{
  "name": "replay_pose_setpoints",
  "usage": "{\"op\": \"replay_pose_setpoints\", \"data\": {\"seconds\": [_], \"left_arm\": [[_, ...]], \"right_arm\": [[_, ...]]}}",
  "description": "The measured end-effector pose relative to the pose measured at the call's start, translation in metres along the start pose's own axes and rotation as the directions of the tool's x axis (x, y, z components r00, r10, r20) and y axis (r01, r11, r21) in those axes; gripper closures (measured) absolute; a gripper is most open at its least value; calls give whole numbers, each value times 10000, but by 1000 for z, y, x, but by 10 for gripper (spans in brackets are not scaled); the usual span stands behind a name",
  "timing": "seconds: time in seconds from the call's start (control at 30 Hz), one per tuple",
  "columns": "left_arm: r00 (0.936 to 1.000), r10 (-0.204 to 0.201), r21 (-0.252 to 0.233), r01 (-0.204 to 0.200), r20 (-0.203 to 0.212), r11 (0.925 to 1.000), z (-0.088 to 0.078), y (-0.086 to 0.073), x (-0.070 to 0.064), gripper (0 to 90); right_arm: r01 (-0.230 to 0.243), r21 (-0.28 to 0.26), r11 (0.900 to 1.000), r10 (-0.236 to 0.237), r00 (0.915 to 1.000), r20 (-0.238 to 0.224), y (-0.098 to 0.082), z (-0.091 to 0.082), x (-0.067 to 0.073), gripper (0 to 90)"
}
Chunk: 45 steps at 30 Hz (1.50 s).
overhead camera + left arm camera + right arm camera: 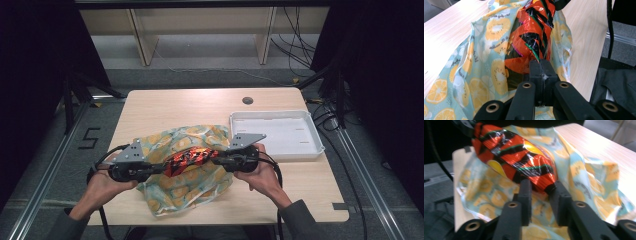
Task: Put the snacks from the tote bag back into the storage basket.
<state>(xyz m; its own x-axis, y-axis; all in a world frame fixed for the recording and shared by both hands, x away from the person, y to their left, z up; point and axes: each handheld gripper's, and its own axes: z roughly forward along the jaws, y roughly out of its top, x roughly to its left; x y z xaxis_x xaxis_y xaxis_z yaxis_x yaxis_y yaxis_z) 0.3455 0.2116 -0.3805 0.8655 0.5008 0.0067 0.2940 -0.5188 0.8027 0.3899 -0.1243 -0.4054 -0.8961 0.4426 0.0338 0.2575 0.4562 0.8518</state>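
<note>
Orange-and-black foil snack packet (191, 159) held level above table (310, 192), just over lemon-print plastic bag (192, 187) spread flat beneath, betw. 2 grippers facing each other. L gripper (541, 67): jaws together, clamped tight on packet's crimped end seal. R gripper (540, 191): jaws around opposite end of packet, pads against its sides, gripping it; white tray (300, 150) on table just beyond R hand (260, 175), apart from bag.
</note>
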Motion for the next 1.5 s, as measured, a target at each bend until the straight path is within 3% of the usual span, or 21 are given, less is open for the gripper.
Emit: {"op": "replay_pose_setpoints", "data": {"seconds": [0.1,0.17,0.23,0.27,0.3,0.37,0.4,0.47,0.5,0.67,0.8,0.9,0.97,1.0,1.13,1.2,1.3,1.37,1.4,1.47,1.5], "left_arm": [[9994,-273,-232,277,190,9993,-4,1,2,889],[9988,-369,-318,379,312,9988,-7,3,2,885],[9961,-744,-605,771,464,9952,-13,5,3,881],[9954,-796,-680,831,535,9942,-16,6,3,879],[9935,-953,-755,999,625,9921,-18,7,3,877],[9927,-991,-740,1041,688,9918,-23,10,4,873],[9912,-1153,-950,1211,645,9881,-24,11,4,871],[9880,-1419,-891,1470,607,9851,-26,13,6,864],[9885,-1380,-966,1436,623,9849,-26,13,8,861],[9790,-1994,-903,2026,429,9751,-18,9,21,852],[9707,-2354,-1112,2393,478,9646,-15,10,27,849],[9709,-2371,-1164,2394,333,9639,-13,12,29,844],[9698,-2415,-1163,2438,343,9628,-11,14,32,840],[9682,-2483,-1129,2501,301,9616,-11,14,33,839],[9661,-2581,-1229,2573,97,9585,-10,14,35,831],[9640,-2652,-1198,2657,209,9566,-10,13,37,829],[9630,-2685,-1143,2691,210,9563,-8,13,39,822],[9607,-2772,-1131,2774,174,9541,-8,13,39,820],[9622,-2713,-1100,2721,229,9560,-8,13,40,819],[9629,-2687,-1077,2698,252,9569,-8,13,40,816],[9625,-2704,-1091,2710,213,9564,-8,13,40,815]], "right_arm": [[248,-534,9983,-249,9997,-19,2,0,-1,832],[96,-444,9990,-104,9998,-190,5,-3,1,862],[-97,-470,9988,84,9996,-288,9,-8,2,881],[-288,-765,9967,255,9987,-430,10,-10,3,885],[-475,-659,9967,430,9968,-681,13,-14,4,887],[-730,-628,9954,678,9944,-813,18,-20,7,890],[-709,-682,9952,654,9947,-796,19,-22,7,890],[-834,-874,9927,749,9925,-964,24,-24,8,890],[-811,-786,9936,739,9931,-913,26,-25,8,890],[-1081,-728,9915,1024,9916,-788,25,-16,3,866],[-1523,-621,9864,1467,9853,-870,20,-9,-3,847],[-1806,-573,9819,1764,9818,-710,19,-6,-5,799],[-1536,-692,9857,1495,9869,-604,18,-2,-7,759],[-1870,-539,9809,1841,9814,-543,18,-2,-5,749],[-1715,-695,9827,1699,9851,-285,17,4,-6,698],[-1813,-815,9800,1793,9833,-317,16,6,-5,698],[-1524,-890,9843,1504,9882,-295,16,13,-7,687],[-1823,-856,9795,1796,9830,-389,16,15,-6,688],[-1712,-826,9818,1698,9852,-242,17,15,-7,689],[-1460,-1053,9837,1426,9890,-398,17,18,-9,705],[-1831,-998,9780,1798,9828,-410,17,18,-8,714]]}}
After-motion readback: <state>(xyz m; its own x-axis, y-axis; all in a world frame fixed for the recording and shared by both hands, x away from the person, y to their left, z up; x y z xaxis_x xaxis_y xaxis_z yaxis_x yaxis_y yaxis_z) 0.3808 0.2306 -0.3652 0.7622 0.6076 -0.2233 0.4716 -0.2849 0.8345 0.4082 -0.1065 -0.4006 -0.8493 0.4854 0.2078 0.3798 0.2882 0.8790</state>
